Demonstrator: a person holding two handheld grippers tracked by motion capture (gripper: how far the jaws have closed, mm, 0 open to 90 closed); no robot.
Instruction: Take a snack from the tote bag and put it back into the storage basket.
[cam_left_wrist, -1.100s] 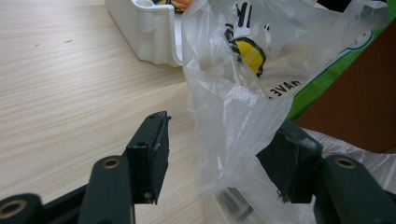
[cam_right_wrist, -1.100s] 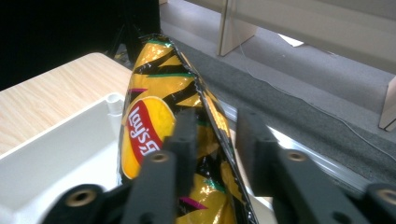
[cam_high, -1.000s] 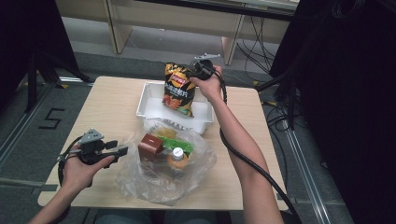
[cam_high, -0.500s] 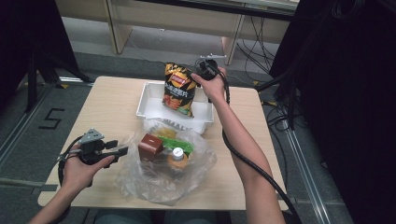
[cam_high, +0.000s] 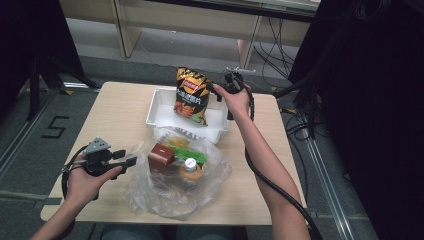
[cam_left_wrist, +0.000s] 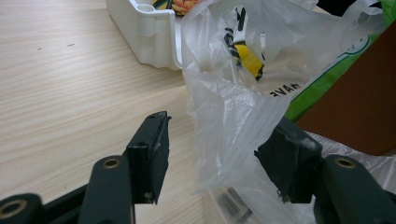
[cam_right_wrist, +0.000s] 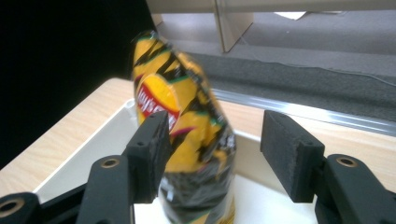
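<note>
A yellow-and-black chips bag (cam_high: 191, 95) (cam_right_wrist: 187, 116) stands upright in the white bin (cam_high: 157, 107) (cam_right_wrist: 79, 158). My right gripper (cam_high: 215, 90) (cam_right_wrist: 215, 140) is just to its right. Its jaws have just been opening and now stand open, with the bag beyond and between them and the pads not pressing on it. My left gripper (cam_high: 127, 157) (cam_left_wrist: 210, 149) rests at the table's near left, open. The thin edge of the clear plastic bag (cam_high: 165, 195) (cam_left_wrist: 233, 121) hangs loosely between its pads. That bag holds a brown box (cam_high: 161, 156) (cam_left_wrist: 359, 98), a green packet (cam_high: 192, 154) and a white-capped bottle (cam_high: 190, 165).
The bin's corner (cam_left_wrist: 149, 32) sits close behind the plastic bag. Bare wooden tabletop (cam_high: 115, 115) spreads left of the bin. A black cable (cam_high: 270, 180) trails from the right gripper along the forearm. Dark cloth hangs off the table's right side.
The right gripper has let go of the chips bag and drawn back to the right; the bag stays standing in the bin. The left hand has not moved.
</note>
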